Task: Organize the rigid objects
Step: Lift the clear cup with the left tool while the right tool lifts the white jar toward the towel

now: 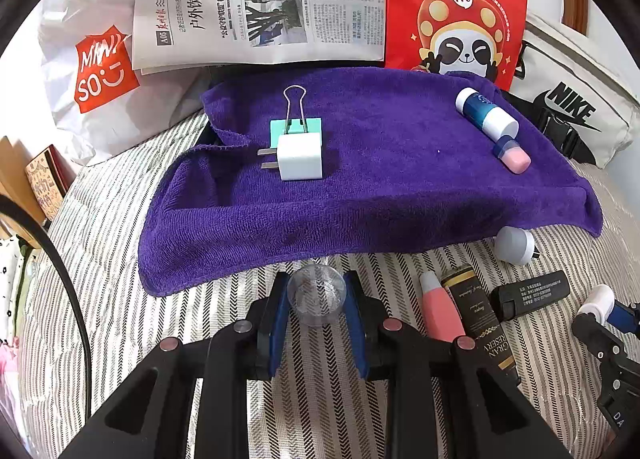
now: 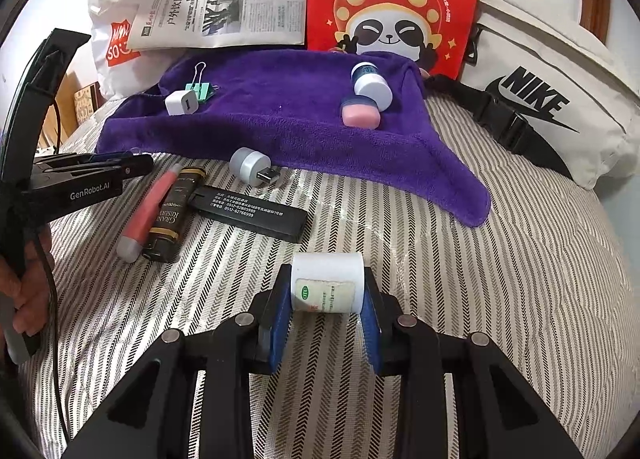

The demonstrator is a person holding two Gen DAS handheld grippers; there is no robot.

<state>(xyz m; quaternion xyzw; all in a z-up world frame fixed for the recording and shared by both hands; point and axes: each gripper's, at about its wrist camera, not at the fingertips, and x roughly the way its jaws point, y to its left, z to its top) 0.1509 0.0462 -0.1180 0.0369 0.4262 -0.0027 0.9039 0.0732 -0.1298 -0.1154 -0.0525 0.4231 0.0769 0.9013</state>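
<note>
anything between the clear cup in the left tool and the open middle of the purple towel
Nothing visible does. The left tool is shut on the clear cup just short of the purple towel, whose near edge and middle are bare. The white charger sits to the left, the blue and white tube far right.

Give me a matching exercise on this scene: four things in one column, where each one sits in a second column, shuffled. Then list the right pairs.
Things:
1. clear round cap
2. white bottle
3. white charger cube
4. black lighter

Places:
A. on the purple towel, against the green binder clip
B. between the pads of the right claw
C. on the striped bedcover, off the towel
D. between the pads of the left claw

Pairs: 1-D, 2-B, 3-A, 4-C
</note>
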